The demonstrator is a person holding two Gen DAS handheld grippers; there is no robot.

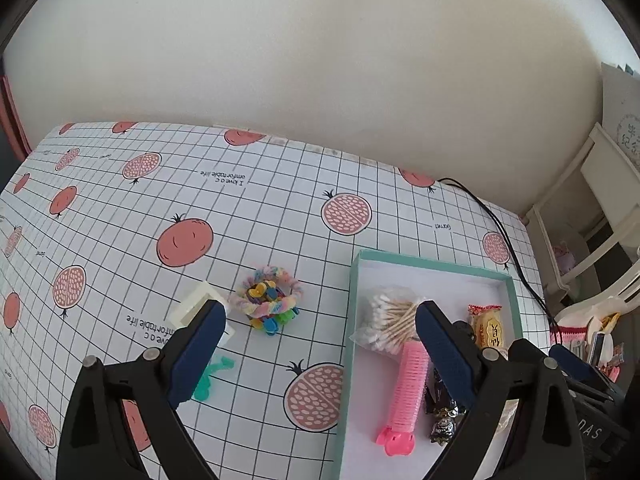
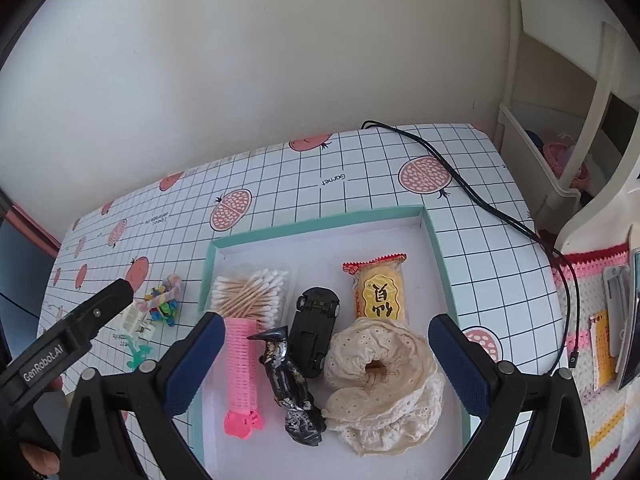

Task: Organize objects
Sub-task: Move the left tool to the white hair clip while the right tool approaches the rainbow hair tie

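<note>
Pale wall fills the upper half of both views, above a tablecloth (image 1: 120,216) printed with a dark grid and pink pomegranates. On the cloth lies a shallow teal-rimmed tray (image 2: 320,222) with a white floor; the right wrist view shows it whole, the left wrist view only its left part.

Both grippers are empty, with jaws spread wide. The left gripper (image 1: 320,320) hangs over the cloth at the tray's left rim, and the right gripper (image 2: 326,338) hangs over the tray's near half.

Only the right wrist view shows the cream lace scrunchie (image 2: 380,376), crumpled in the tray's near right part, and the black toy car (image 2: 316,324) lying belly-up just beside it. Both views show the pink hair roller (image 2: 240,376) along the tray's left side, the bag of cotton swabs (image 2: 250,290) behind it, the yellow snack packet (image 2: 378,290) towards the back, and the dark metallic figurine (image 2: 288,384) lying between roller and scrunchie.

Outside the tray to its left, the left wrist view shows things more clearly: a pastel scrunchie ring (image 1: 266,292) holding small coloured clips, a white plastic piece (image 1: 196,308) partly hidden by the left finger, and a green plastic bit (image 1: 212,380) nearer the camera.

A black cable (image 2: 460,176) runs across the cloth's far right corner.
</note>
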